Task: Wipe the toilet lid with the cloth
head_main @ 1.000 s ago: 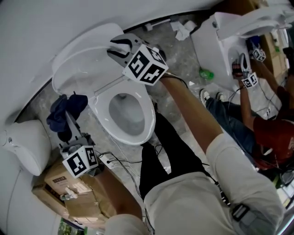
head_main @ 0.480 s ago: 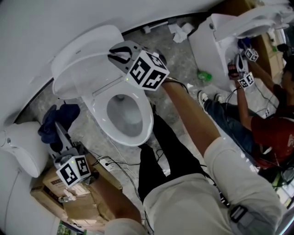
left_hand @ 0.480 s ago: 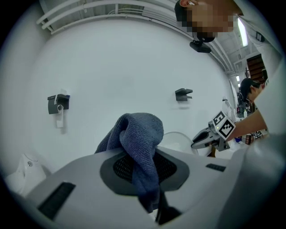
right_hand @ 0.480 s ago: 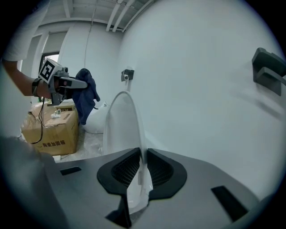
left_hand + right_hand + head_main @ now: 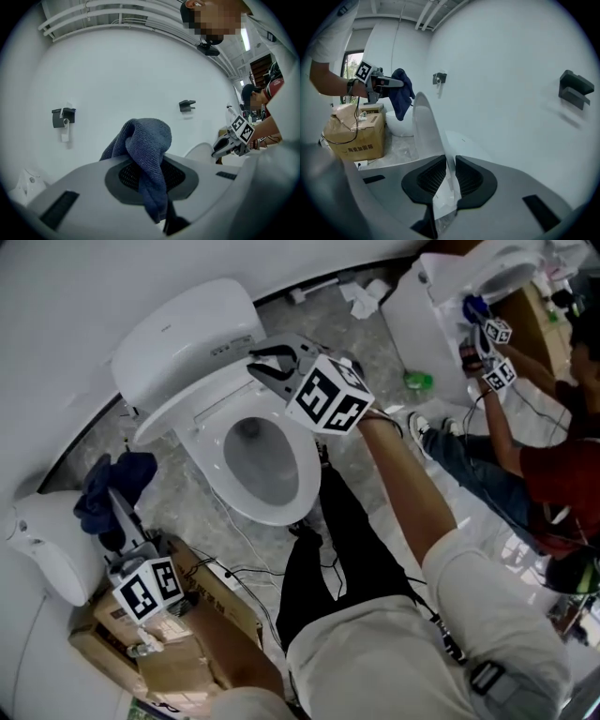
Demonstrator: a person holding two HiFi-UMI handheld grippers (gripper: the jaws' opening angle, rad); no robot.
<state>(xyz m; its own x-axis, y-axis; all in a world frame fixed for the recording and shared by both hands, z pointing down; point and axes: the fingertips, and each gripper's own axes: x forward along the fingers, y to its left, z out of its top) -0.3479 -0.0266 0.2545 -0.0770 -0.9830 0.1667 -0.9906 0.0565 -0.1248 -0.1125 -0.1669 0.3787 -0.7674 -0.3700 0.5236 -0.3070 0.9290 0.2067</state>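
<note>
Head view puts my right gripper (image 5: 264, 367) over the back of the toilet (image 5: 305, 479), between the tank (image 5: 183, 324) and the open bowl. Its jaws have just been closing, and the thin rim of the lid (image 5: 202, 390) is between them. In the right gripper view both dark pads press on that white rim from either side, so this gripper is clamped on the lid. The lid is raised off the seat and runs edge-on away from the pads. Its hinge end is at the back of the toilet.

My left gripper (image 5: 120, 512) is off to the toilet's left side in the head view, well apart from the bowl and not touching it. It is closed on the cloth (image 5: 112, 484), a dark blue towel. In the left gripper view the cloth is pinched between the pads, bunches up above them and hangs down in a fold below. The cloth touches neither the lid nor the seat.

A cardboard box (image 5: 164, 652) sits on the floor beside the toilet on that same left side, just under the left gripper. Thin black cables trail over the floor between the box and the toilet's base.
</note>
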